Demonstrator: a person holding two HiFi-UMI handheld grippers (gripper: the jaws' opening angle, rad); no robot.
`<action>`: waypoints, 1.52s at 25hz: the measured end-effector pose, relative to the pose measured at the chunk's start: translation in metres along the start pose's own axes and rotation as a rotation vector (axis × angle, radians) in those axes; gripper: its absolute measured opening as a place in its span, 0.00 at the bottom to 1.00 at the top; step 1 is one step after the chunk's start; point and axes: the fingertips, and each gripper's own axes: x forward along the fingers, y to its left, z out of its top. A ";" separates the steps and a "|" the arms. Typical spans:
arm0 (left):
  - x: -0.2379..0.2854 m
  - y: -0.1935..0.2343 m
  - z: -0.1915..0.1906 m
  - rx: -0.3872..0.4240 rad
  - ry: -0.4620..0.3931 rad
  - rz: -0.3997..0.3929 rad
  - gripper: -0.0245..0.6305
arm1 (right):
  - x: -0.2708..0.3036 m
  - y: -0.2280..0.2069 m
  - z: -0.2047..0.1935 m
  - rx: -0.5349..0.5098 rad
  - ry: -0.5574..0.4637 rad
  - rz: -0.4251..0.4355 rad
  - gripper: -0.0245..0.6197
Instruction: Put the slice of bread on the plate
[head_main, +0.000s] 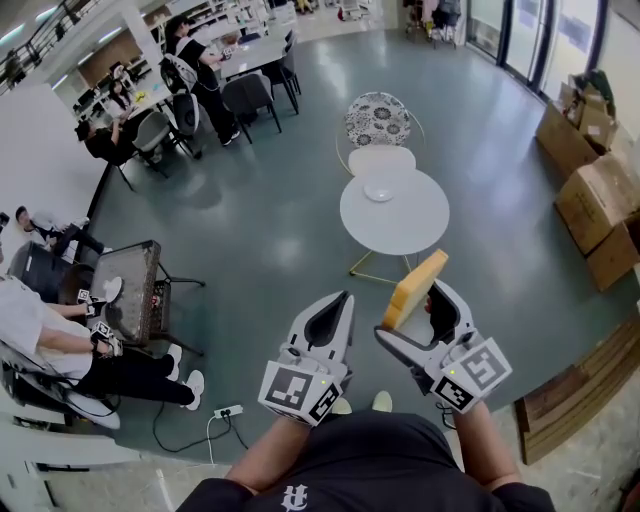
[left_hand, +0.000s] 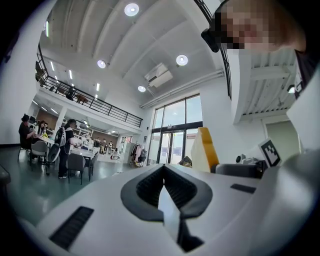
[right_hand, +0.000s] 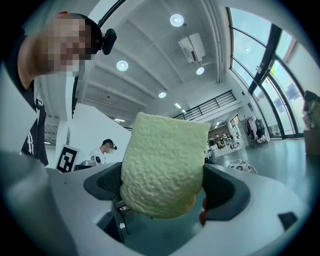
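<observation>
Right now the slice of bread (right_hand: 162, 165) stands upright in the right gripper (head_main: 412, 318), low and right of centre in the head view, pinched by its lower part between the two jaws. The left gripper (head_main: 340, 305), just left of it, has its jaws pressed together on nothing. The plate (head_main: 378, 192) sits on the round white table (head_main: 400, 230) in the upper middle of the frame, well apart from both grippers. To do this well, bring the bread over the plate, tip it flat side down, lower it until it nearly touches, then spread the jaws; a light grip matters, since soft crumb may dent or tear
</observation>
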 end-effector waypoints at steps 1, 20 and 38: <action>0.002 -0.003 0.000 0.005 -0.001 0.002 0.05 | -0.003 -0.003 0.001 0.002 -0.003 0.001 0.82; 0.051 0.007 -0.008 0.034 -0.003 0.001 0.05 | 0.003 -0.054 0.007 0.007 -0.026 -0.040 0.82; 0.157 0.152 -0.003 0.035 -0.008 -0.102 0.05 | 0.161 -0.131 0.010 -0.004 -0.015 -0.162 0.82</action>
